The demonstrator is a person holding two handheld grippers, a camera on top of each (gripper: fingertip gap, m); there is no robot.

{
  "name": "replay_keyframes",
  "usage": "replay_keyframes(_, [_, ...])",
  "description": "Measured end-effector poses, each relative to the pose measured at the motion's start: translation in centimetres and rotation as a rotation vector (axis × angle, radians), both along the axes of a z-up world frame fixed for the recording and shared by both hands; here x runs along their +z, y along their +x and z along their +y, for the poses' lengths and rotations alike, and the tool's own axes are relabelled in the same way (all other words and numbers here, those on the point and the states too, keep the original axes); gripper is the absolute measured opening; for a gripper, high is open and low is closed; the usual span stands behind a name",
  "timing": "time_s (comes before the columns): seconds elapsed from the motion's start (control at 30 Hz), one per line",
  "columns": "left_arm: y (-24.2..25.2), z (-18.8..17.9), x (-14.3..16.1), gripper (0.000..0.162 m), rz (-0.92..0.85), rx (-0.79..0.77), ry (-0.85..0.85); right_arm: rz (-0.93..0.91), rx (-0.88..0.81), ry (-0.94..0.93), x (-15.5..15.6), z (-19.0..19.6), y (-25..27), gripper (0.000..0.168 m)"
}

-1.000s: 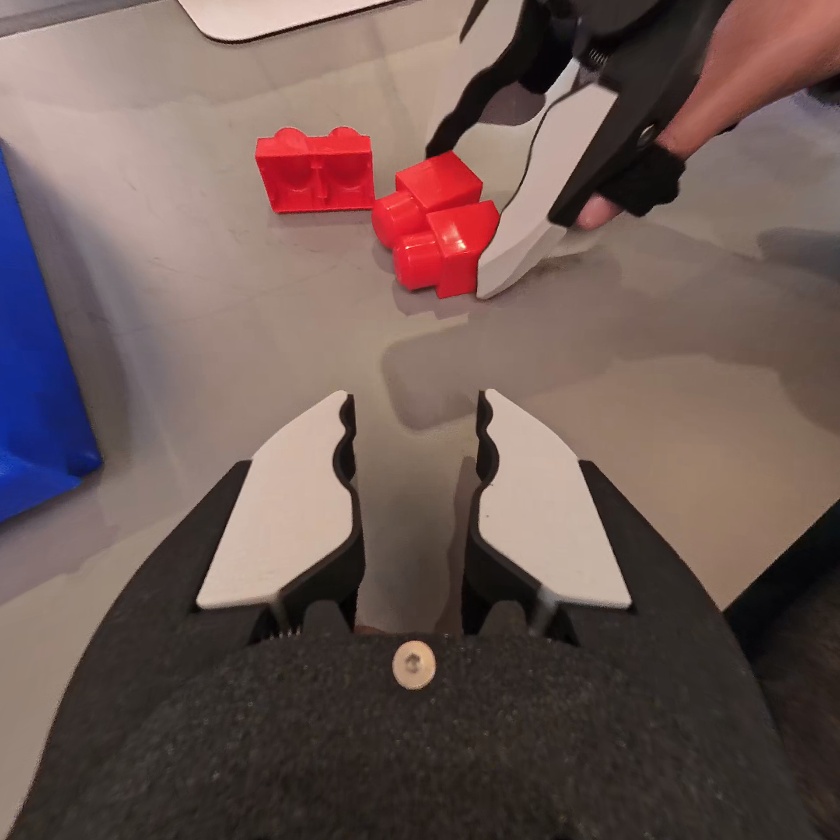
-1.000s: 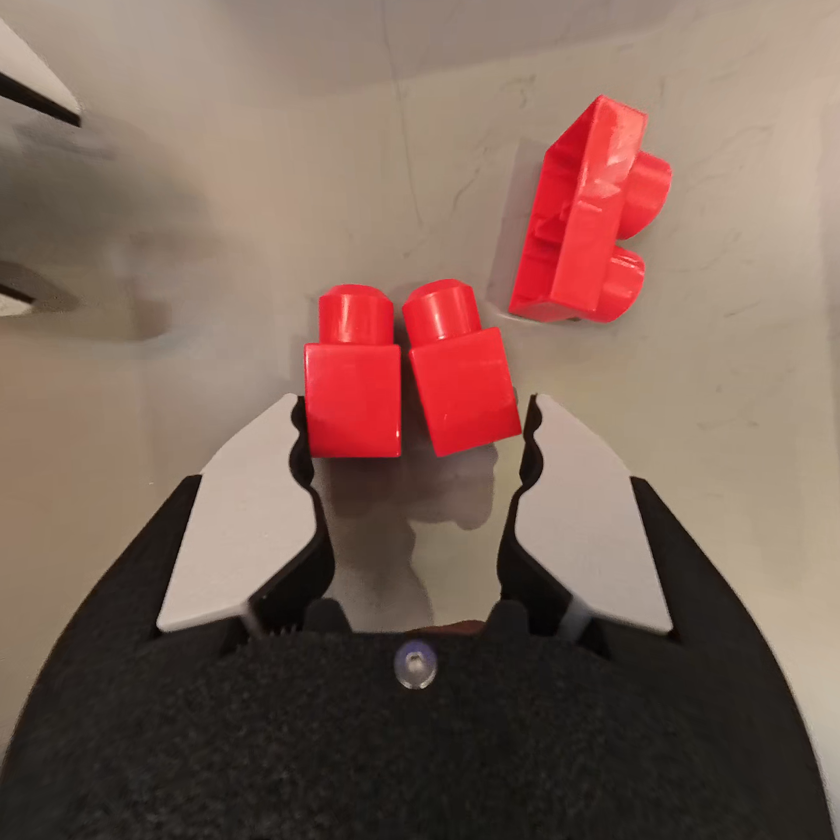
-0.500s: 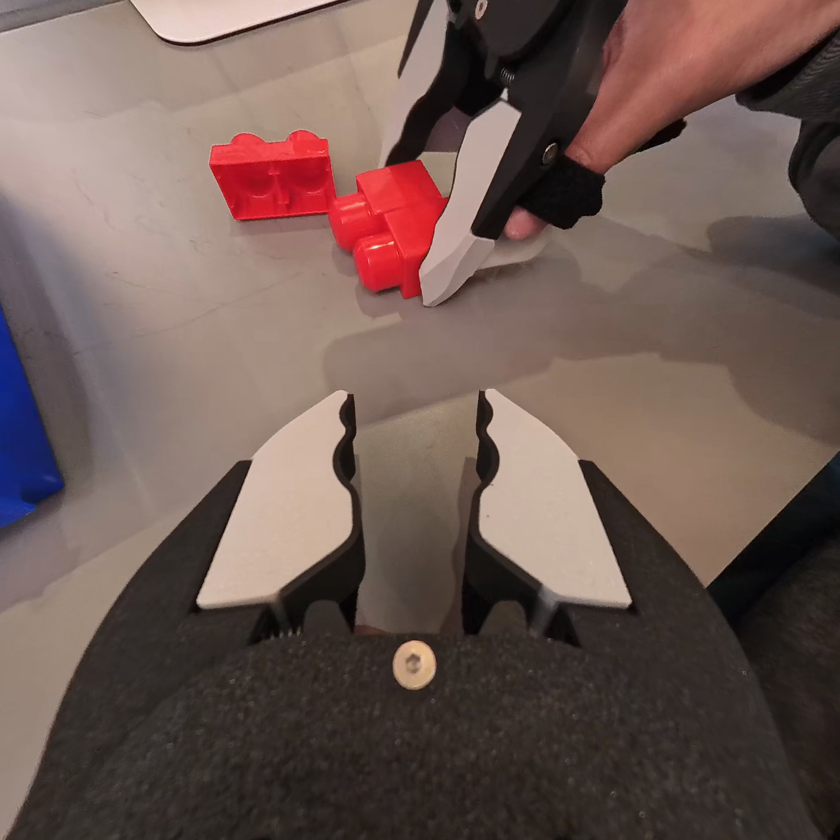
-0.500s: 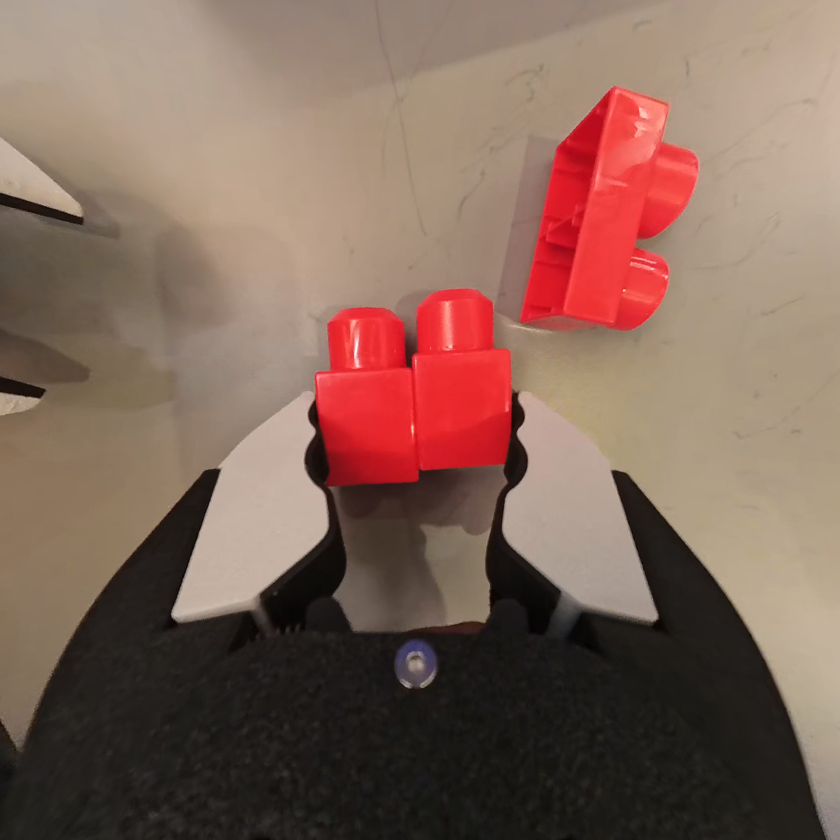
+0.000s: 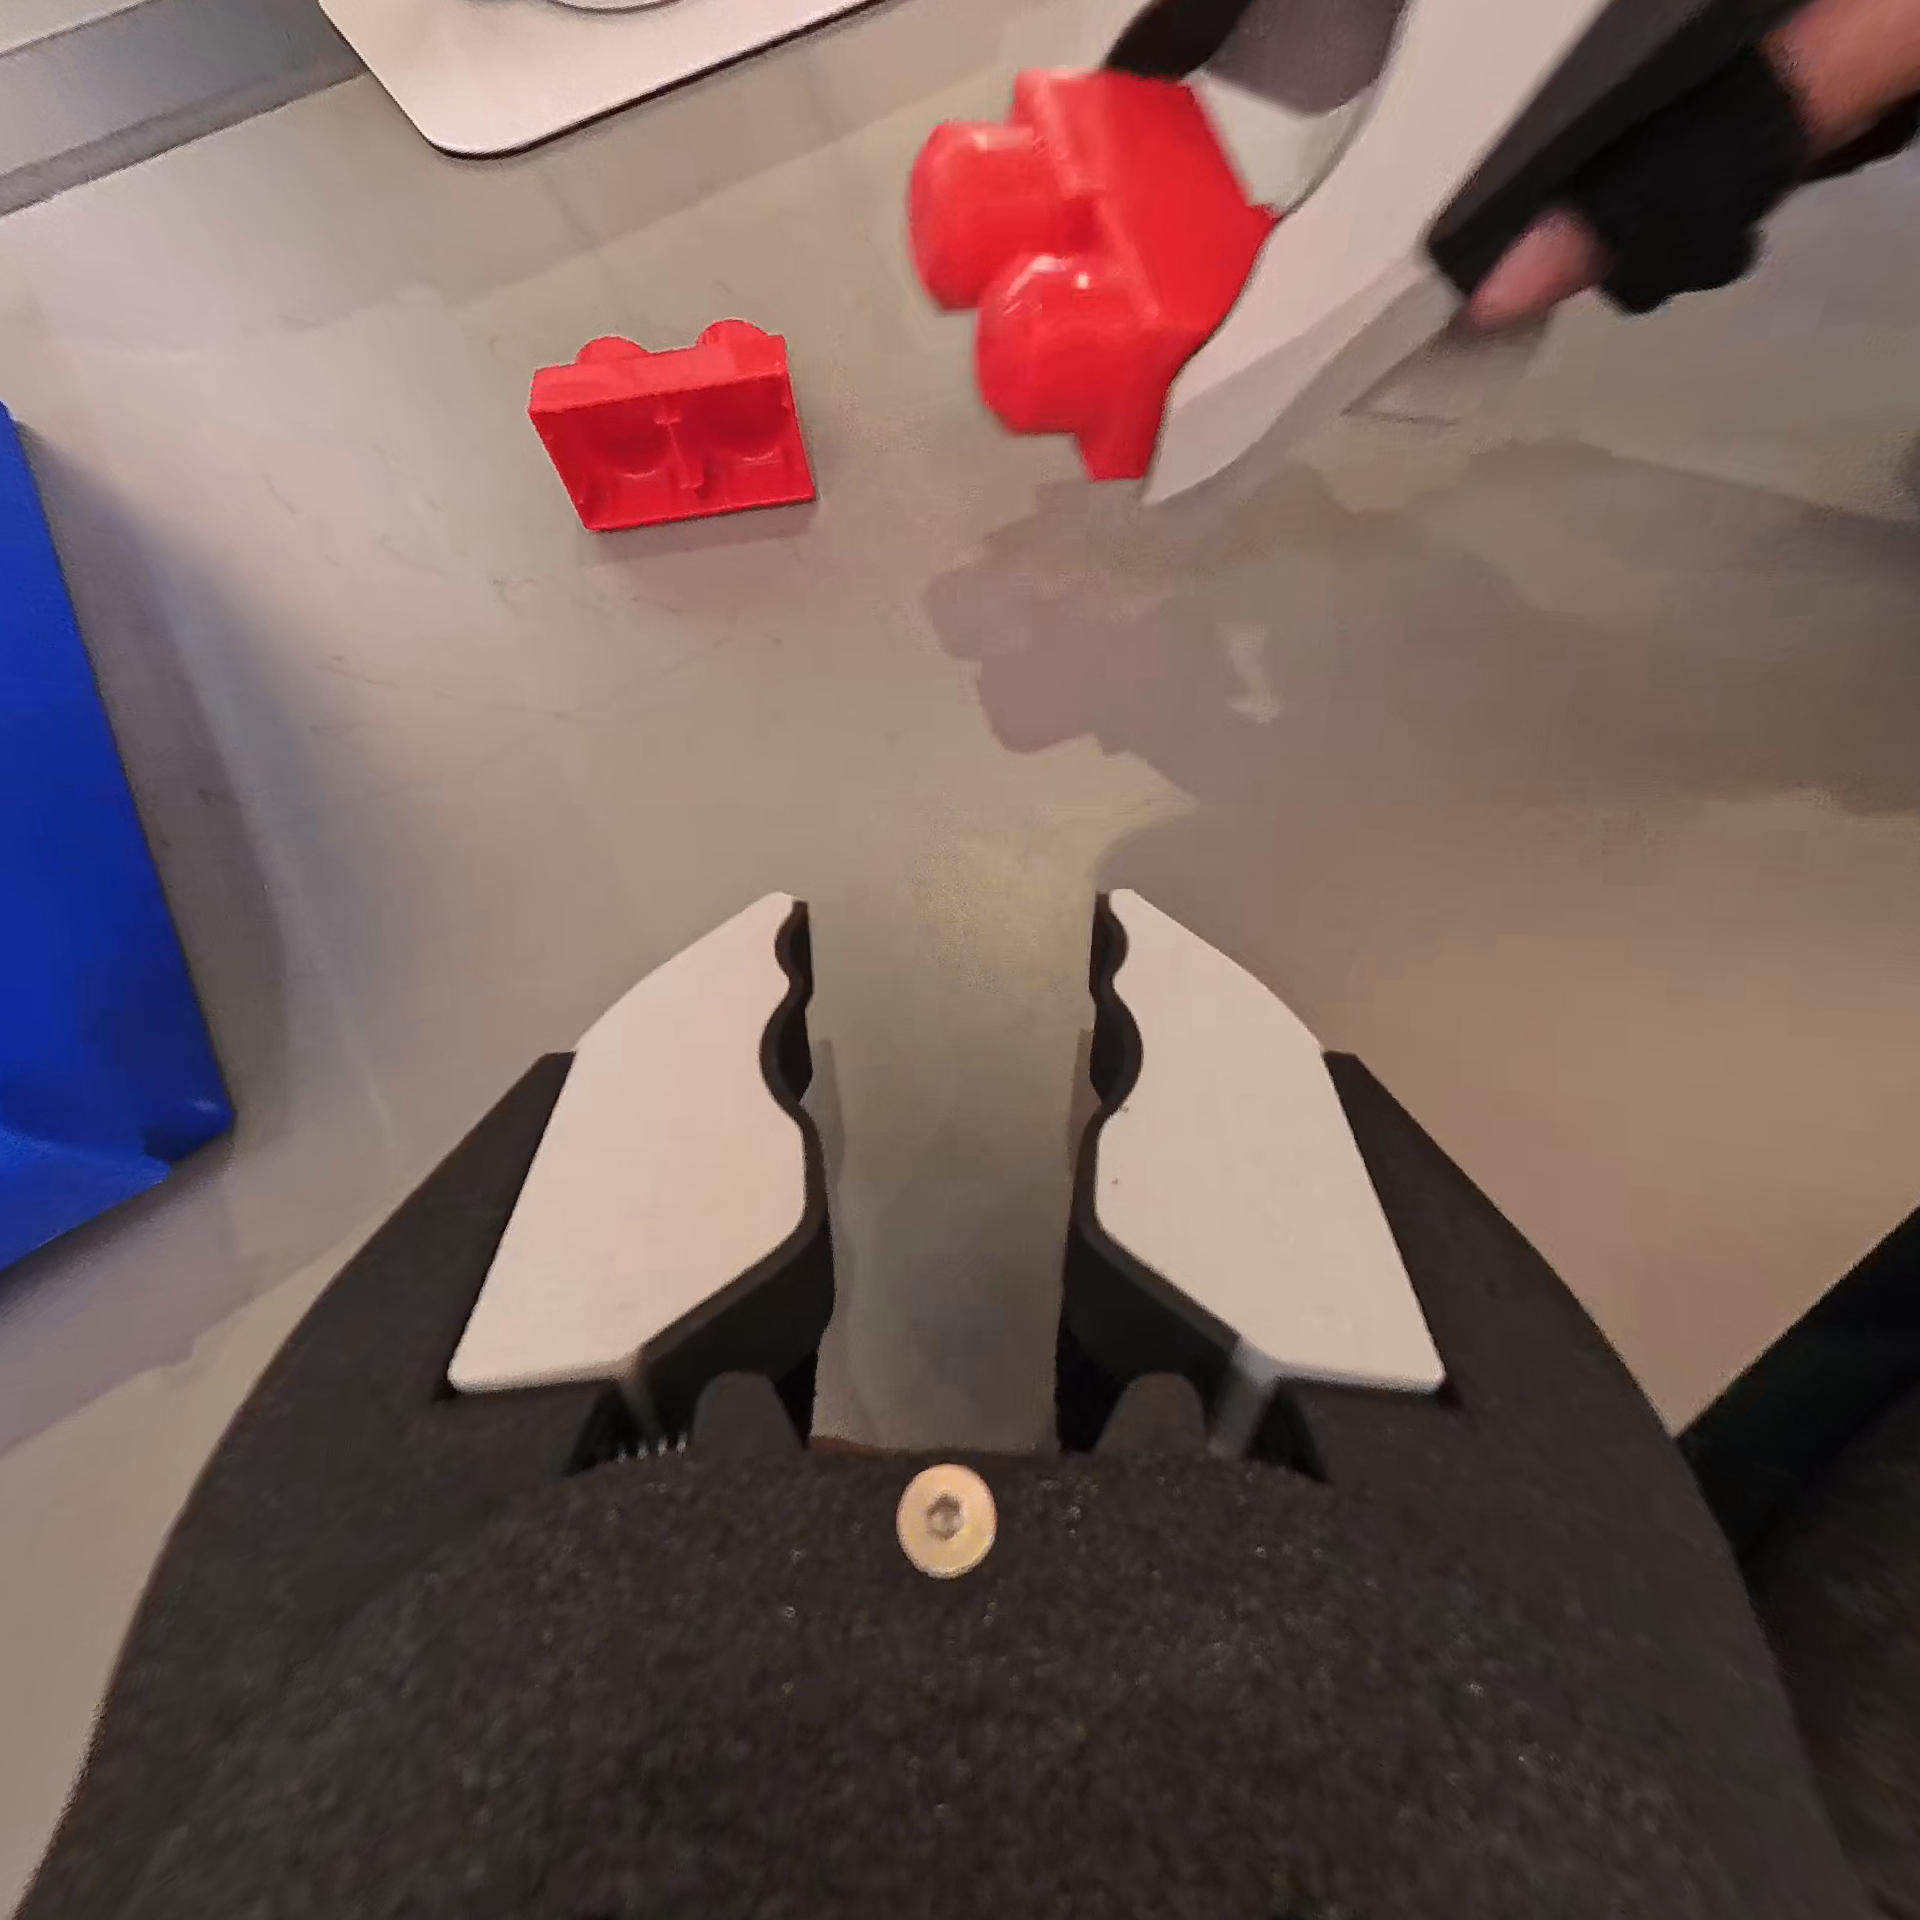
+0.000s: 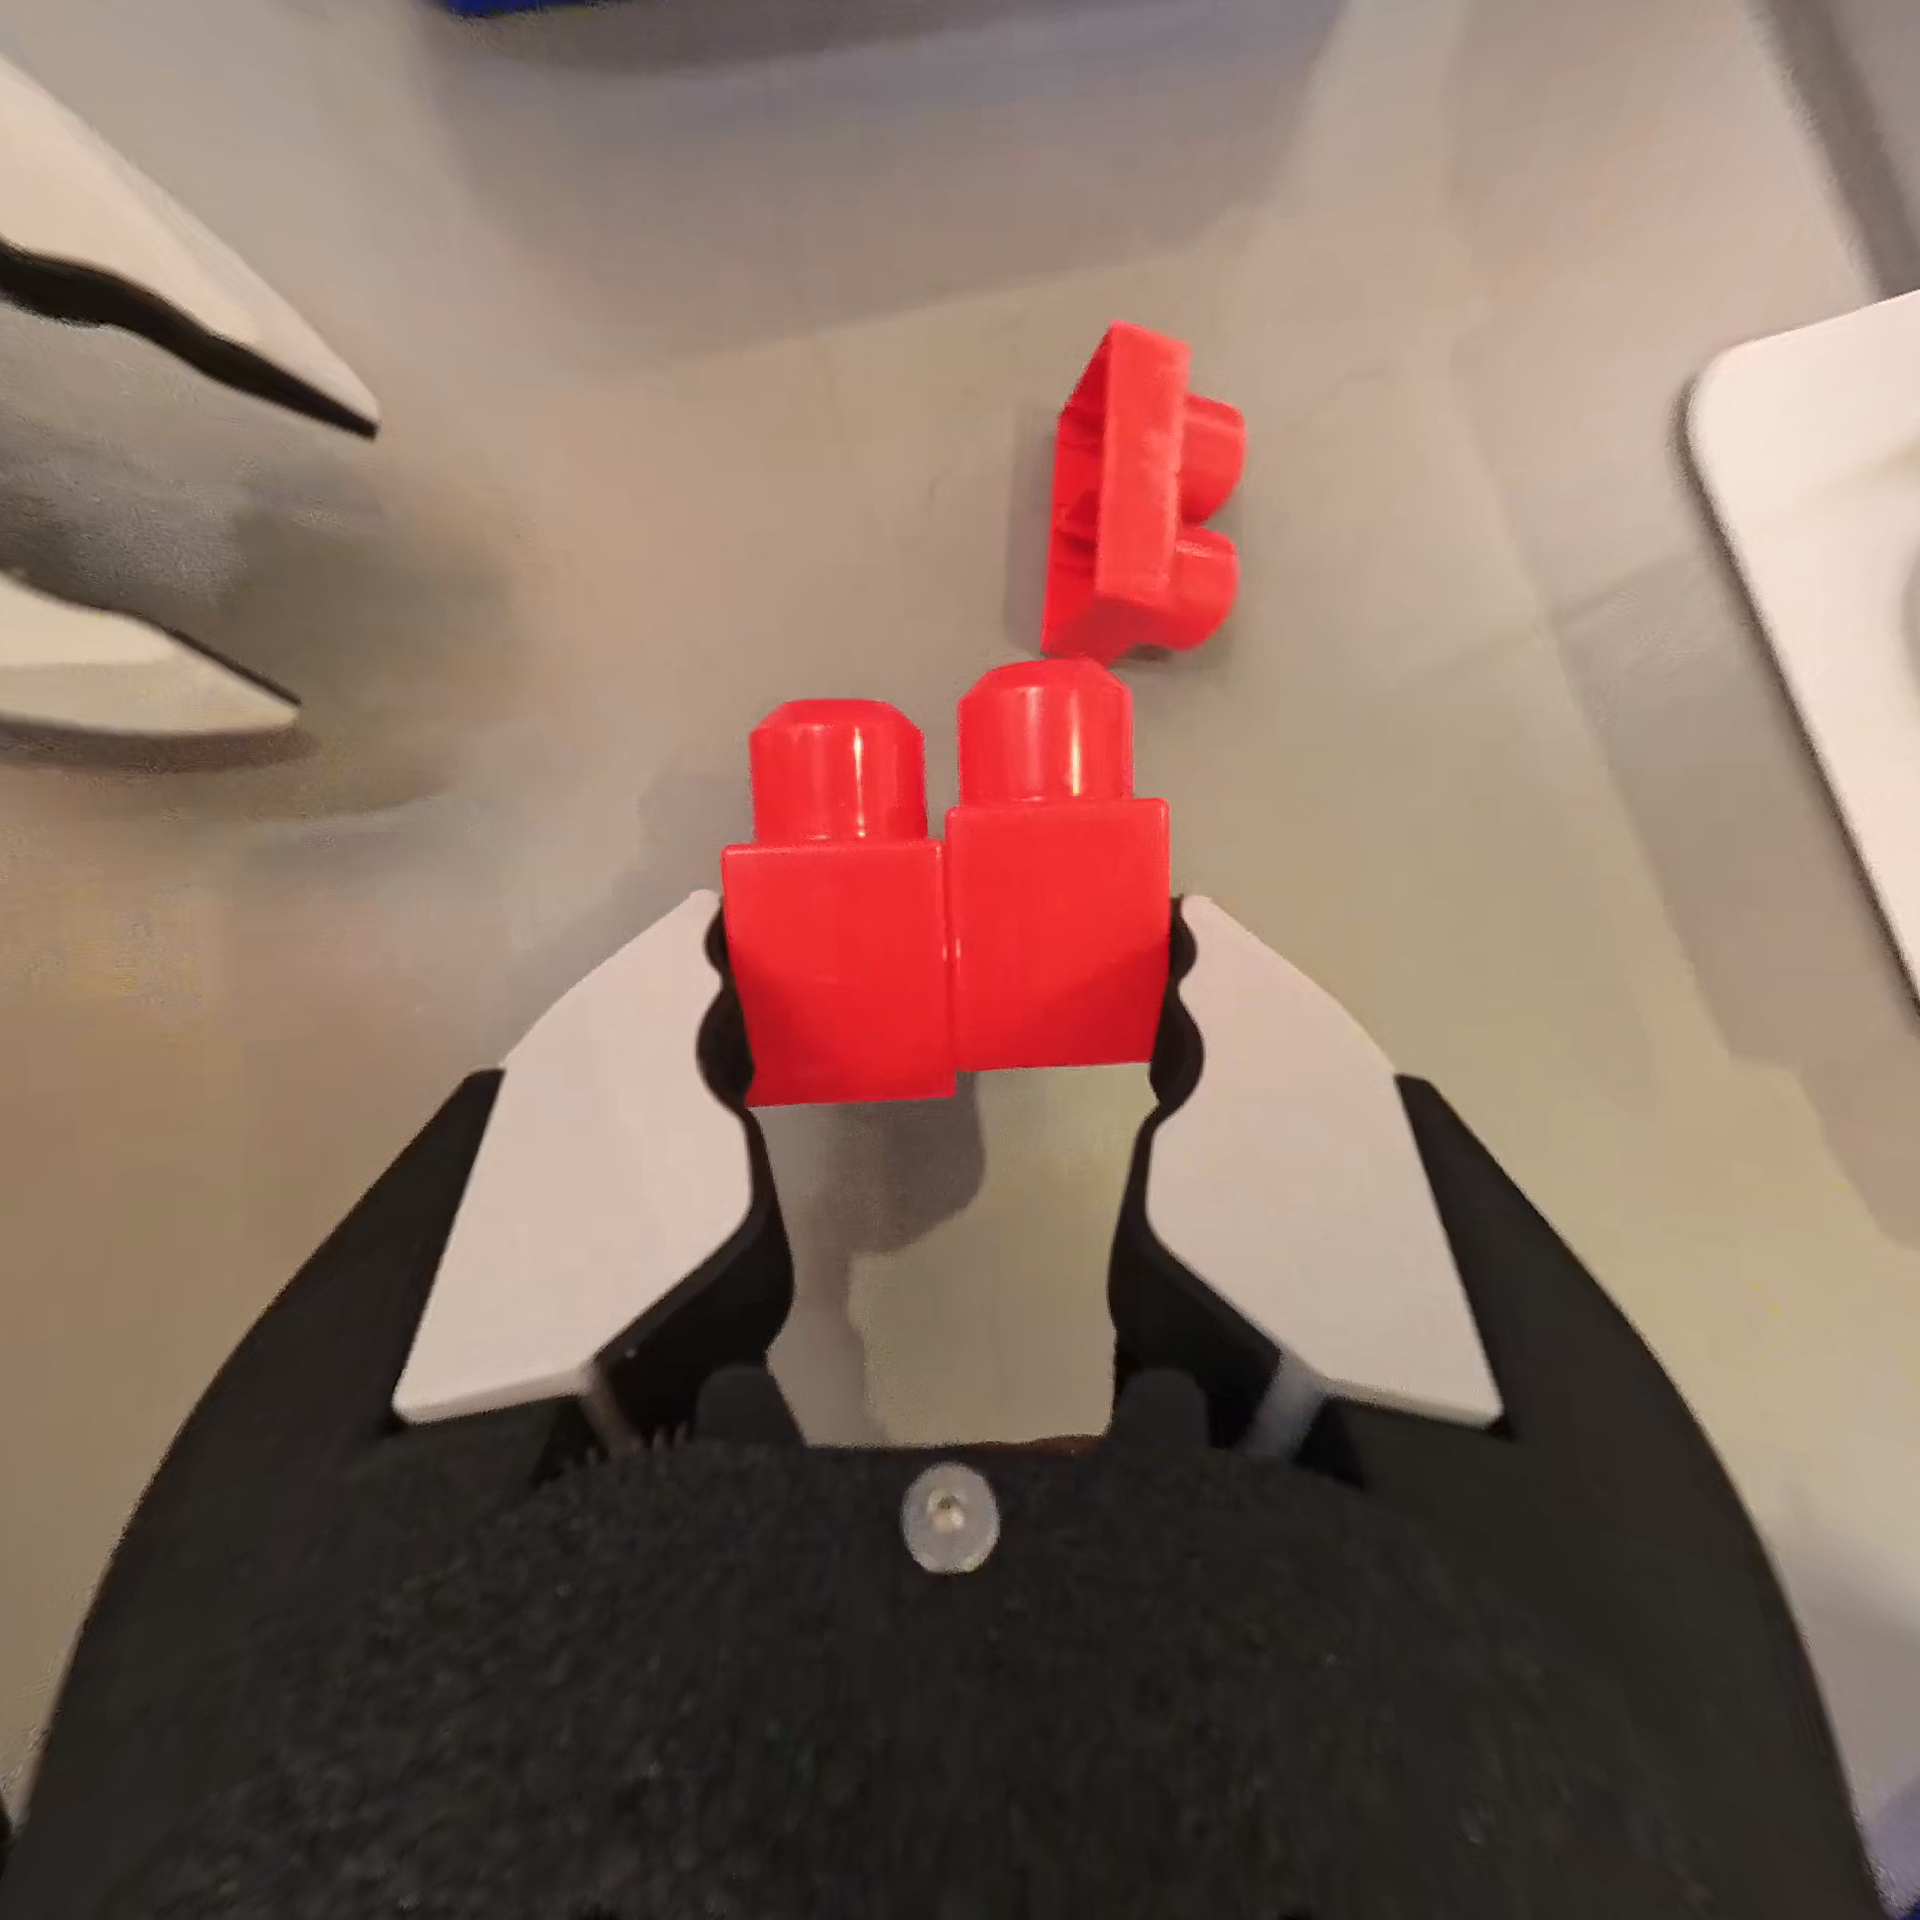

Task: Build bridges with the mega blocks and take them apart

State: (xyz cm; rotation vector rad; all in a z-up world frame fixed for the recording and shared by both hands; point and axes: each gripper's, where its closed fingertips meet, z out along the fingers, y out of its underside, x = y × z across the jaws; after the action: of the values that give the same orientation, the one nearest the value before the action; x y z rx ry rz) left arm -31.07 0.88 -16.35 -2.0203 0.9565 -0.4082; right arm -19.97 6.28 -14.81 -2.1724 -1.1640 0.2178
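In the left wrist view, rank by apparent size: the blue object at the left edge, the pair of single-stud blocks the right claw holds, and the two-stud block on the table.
1. Blue object, though cropped by the frame.
2. Held pair of single-stud blocks, lifted in the right claw, so nearness may inflate it.
3. Two-stud block lying on the table.

The left gripper (image 5: pixel 948 940) is showing a black, grainy-textured body with 2 pale grey fingers (image 5: pixel 665 1174) lined by wavy black inner pads, and 1 silver hex screw (image 5: pixel 945 1520) sitting at 6 o'clock. The right gripper (image 6: pixel 948 940) is wearing the same colours, with 1 clear-looking screw (image 6: pixel 950 1519). The person's hand (image 5: pixel 1662 197), at 2 o'clock in the left wrist view, is wearing a black fingerless glove.
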Motion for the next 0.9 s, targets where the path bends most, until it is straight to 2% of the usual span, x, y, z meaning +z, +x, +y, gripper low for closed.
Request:
replay_keyframes(0.13, [0.9, 1.7, 0.6, 0.058, 0.027, -0.002, -0.003, 0.135, -0.11, 0.138, 2.0, -2.6, 3.2, 0.076])
replay_keyframes(0.3, [3.1, 7.7, 1.5, 0.077, 0.138, 0.019, -0.07, 0.332, -0.209, 0.266, 2.6, -5.2, 6.4, 0.076])
replay_keyframes(0.37, [4.0, 10.2, 1.2, 0.09, 0.209, 0.038, -0.118, 0.337, -0.206, 0.284, 2.1, -5.9, 7.0, 0.076])
replay_keyframes(0.47, [5.0, 13.1, 0.3, 0.09, 0.294, 0.065, -0.171, 0.337, -0.21, 0.383, 3.1, -6.2, 8.0, 0.076])
replay_keyframes(0.57, [5.1, 15.0, -1.4, 0.098, 0.395, 0.107, -0.254, 0.365, -0.207, 0.415, 3.6, -6.5, 8.3, 0.076])
replay_keyframes(0.63, [5.5, 15.4, -2.0, 0.096, 0.369, 0.122, -0.342, 0.358, -0.205, 0.4, 3.2, -6.6, 8.4, 0.076])
replay_keyframes(0.73, [5.9, 15.5, -2.1, 0.074, 0.317, 0.135, -0.42, 0.371, -0.203, 0.378, 2.8, -6.7, 8.5, 0.076])
replay_keyframes(0.9, [5.6, 14.7, -2.1, 0.074, 0.331, 0.101, -0.447, 0.447, -0.201, 0.308, 2.3, -6.5, 8.2, 0.076])
